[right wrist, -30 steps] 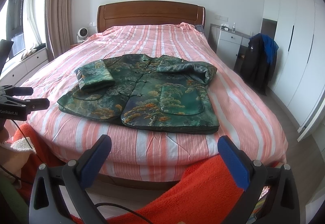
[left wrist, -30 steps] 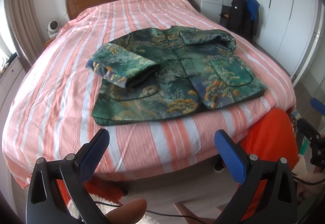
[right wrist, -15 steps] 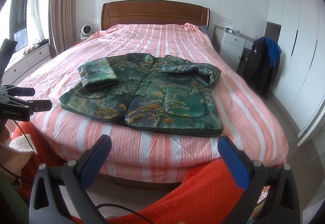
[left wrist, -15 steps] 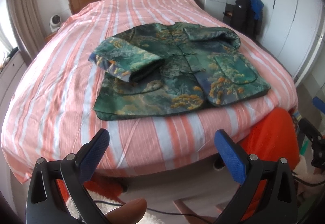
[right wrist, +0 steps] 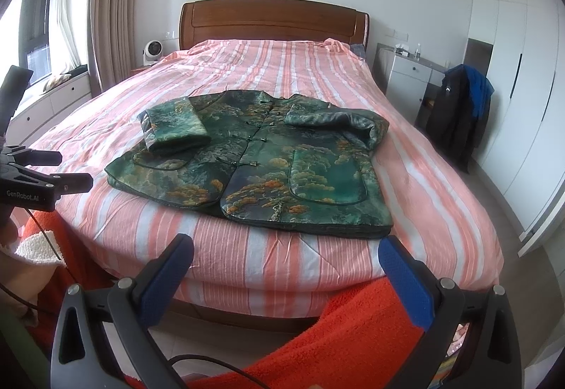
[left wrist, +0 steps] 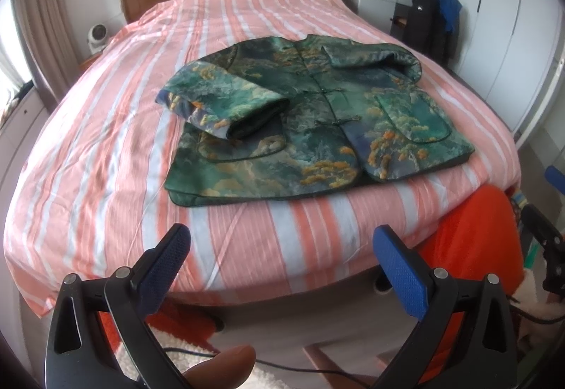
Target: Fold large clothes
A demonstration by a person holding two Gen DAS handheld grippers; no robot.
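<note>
Here, a green patterned jacket point(left wrist: 317, 127) lies front-up near the foot of a bed point(left wrist: 106, 149) covered in pink-and-white stripes, both sleeves folded in over its body. The left gripper point(left wrist: 280, 260) and right gripper point(right wrist: 286, 263) hover short of the near edge, fingers spread apart, holding nothing. A wooden headboard point(right wrist: 273, 20) stands at the far end.

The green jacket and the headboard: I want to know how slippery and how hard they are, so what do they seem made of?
The jacket looks like a satin brocade, possibly silk or synthetic: it has a soft sheen, a woven landscape pattern, knotted frog closures and some padded bulk at the sleeves. The headboard looks like solid or veneered wood with a smooth reddish-brown varnish that catches the light.
</note>
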